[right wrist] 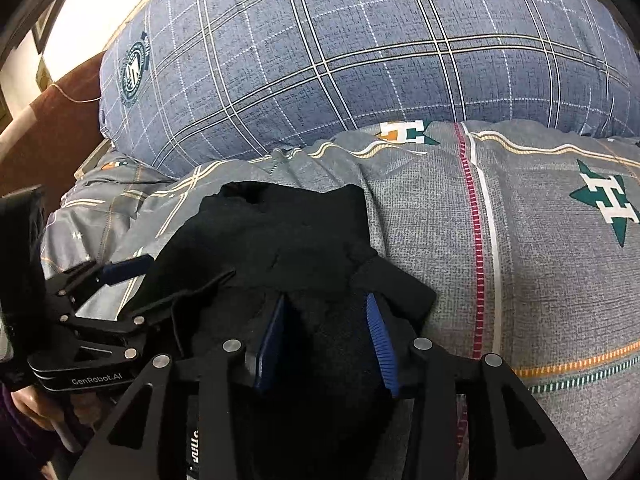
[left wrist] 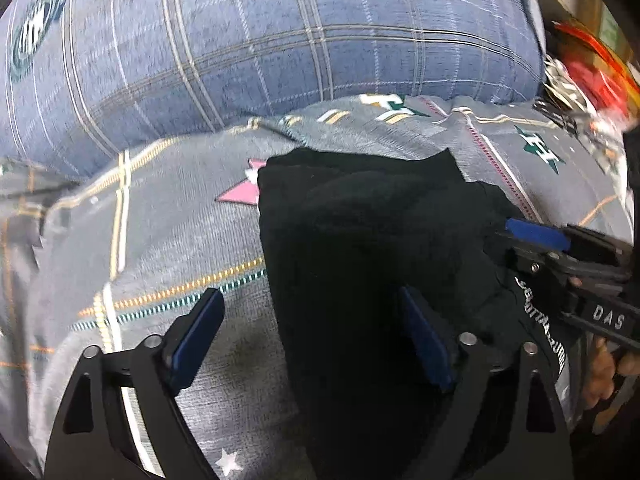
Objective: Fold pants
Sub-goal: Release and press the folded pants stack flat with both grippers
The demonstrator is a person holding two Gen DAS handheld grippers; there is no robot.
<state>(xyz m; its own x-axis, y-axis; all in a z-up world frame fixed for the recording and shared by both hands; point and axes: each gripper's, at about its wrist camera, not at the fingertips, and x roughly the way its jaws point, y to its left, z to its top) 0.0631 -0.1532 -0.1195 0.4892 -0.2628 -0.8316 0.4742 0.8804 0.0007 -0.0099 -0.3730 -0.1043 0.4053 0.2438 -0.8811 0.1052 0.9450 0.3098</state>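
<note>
Left wrist: left gripper [left wrist: 308, 344] angled down, spread | right gripper [right wrist: 326, 344] clamping black pants [right wrist: 288, 232]

A bed is seen, covered by a grey sheet [right wrist: 540, 260] printed with stars, letter marks and coloured stripes. A blue plaid pillow [right wrist: 360, 52] is laid along the far side of the sheet, its lower edge resting on it. Black pants [right wrist: 280, 240] are bunched in a folded heap directly on the sheet, in front of the pillow and apart from it, with bare sheet shown on both sides.
</note>
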